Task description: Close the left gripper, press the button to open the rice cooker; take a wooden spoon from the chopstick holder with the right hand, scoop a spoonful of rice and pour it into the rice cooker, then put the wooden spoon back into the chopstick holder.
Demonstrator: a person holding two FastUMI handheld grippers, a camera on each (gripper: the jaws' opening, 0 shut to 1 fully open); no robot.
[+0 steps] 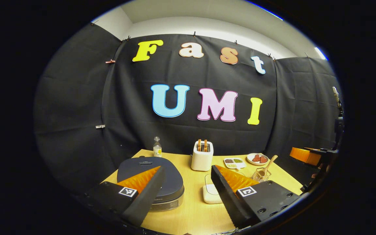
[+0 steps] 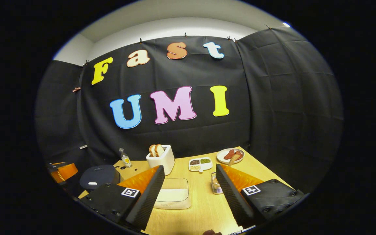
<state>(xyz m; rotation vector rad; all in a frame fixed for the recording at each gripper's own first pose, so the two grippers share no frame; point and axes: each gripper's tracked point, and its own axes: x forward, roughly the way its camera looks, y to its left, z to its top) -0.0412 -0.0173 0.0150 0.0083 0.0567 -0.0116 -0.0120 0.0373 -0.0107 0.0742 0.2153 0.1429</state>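
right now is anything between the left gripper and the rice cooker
Nothing visible. The rice cooker, lid down, sits just ahead of the open left gripper, partly behind its left finger.

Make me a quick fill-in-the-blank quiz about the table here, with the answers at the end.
1. The rice cooker has its lid ____.
2. The wooden spoon stands in the chopstick ____.
3. The toaster holds ____ slices of bread.
4. The left gripper has its fingers ____.

Answers: shut; holder; two; open

Toaster [image 1: 202, 156] (bread inside), bottle [image 1: 157, 147], plate [image 1: 257, 159] on the table [image 1: 194, 209].
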